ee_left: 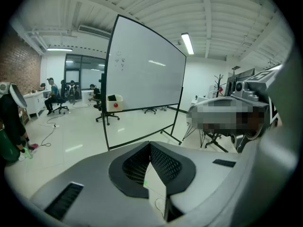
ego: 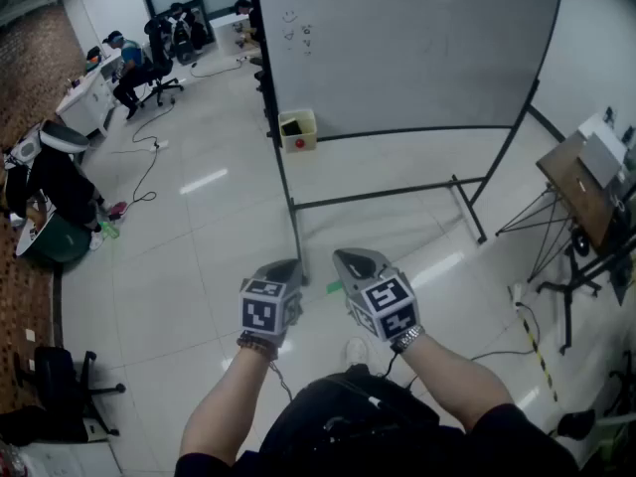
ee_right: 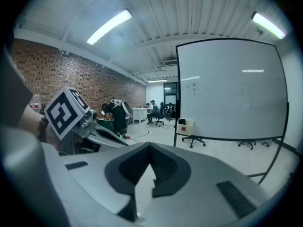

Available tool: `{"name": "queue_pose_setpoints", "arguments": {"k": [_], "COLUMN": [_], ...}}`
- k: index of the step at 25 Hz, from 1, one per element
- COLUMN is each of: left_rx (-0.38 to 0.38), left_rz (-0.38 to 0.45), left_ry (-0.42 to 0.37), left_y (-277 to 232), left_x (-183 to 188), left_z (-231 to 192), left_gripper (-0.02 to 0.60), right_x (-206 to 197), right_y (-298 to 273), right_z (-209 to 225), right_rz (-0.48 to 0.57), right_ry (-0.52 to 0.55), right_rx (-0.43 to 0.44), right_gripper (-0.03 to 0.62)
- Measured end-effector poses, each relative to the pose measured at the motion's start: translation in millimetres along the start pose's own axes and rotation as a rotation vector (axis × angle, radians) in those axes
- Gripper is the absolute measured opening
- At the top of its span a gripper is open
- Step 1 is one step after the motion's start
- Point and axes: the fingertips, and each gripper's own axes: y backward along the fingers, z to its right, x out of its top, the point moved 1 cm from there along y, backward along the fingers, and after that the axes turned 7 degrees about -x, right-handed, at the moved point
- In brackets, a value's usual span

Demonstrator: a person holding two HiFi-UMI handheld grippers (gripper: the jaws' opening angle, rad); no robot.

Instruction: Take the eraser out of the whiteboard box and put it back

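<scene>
In the head view, the left claw (ego: 286, 268) and the right claw (ego: 350, 258) are held side by side above a pale tiled floor (ego: 199, 246), both aimed toward a whiteboard (ego: 417, 48) on a stand. A cream whiteboard box (ego: 298, 130) with a red dot is set at the board's lower left corner, well apart from both claws. A dark item (ego: 291, 125) is seen in its open top.

In the left gripper view, the left claw (ee_left: 150, 148) is closed on nothing, and the box (ee_left: 115, 103) is seen far ahead.

In the right gripper view, the right claw (ee_right: 150, 150) is likewise closed and empty, with the box (ee_right: 185, 125) far ahead at the board's corner.
</scene>
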Motion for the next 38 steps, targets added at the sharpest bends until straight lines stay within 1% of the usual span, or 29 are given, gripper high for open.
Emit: {"name": "queue_pose_setpoints", "arguments": {"k": [10,19,23,26,28,33,38], "left_rx": [0.051,0.114,0.136,0.136,0.134,0.128,0.122], "left_rz": [-0.003,0.019,0.017,0.021,0.021,0.026,0.047], "left_ry": [0.016,0.053,0.060,0.069,0.074,0.080,0.091], "left_y": [-74.8,-113.1,-121.2,-128.7,-133.4,-146.0,-159.8], "left_x": [52.7,87.4,92.6,97.6,99.2,107.6,124.5], "left_z": [-35.3,-58.2,-70.7,-78.7,-84.4,-109.0,-145.4], "left_gripper": [0.000,0.000,0.000,0.000,0.000,0.000,0.000], "right_x": [15.8,29.7,37.1,42.7,43.6,51.7,65.6], "right_y": [-69.0,-112.2,-127.9,-141.3,-149.7,-179.6,-222.1], "right_z": [81.0,133.8,144.3,149.9,151.3,154.8,159.5], "right_rz": [0.006,0.005,0.010,0.013,0.003,-0.008,-0.021], "right_ry": [-0.017,-0.011,-0.009,-0.001,0.002,0.027,0.064], "right_rx": [0.051,0.111,0.127,0.138,0.145,0.156,0.164], "right_gripper": [0.023,0.027,0.028,0.029,0.061,0.084,0.110]}}
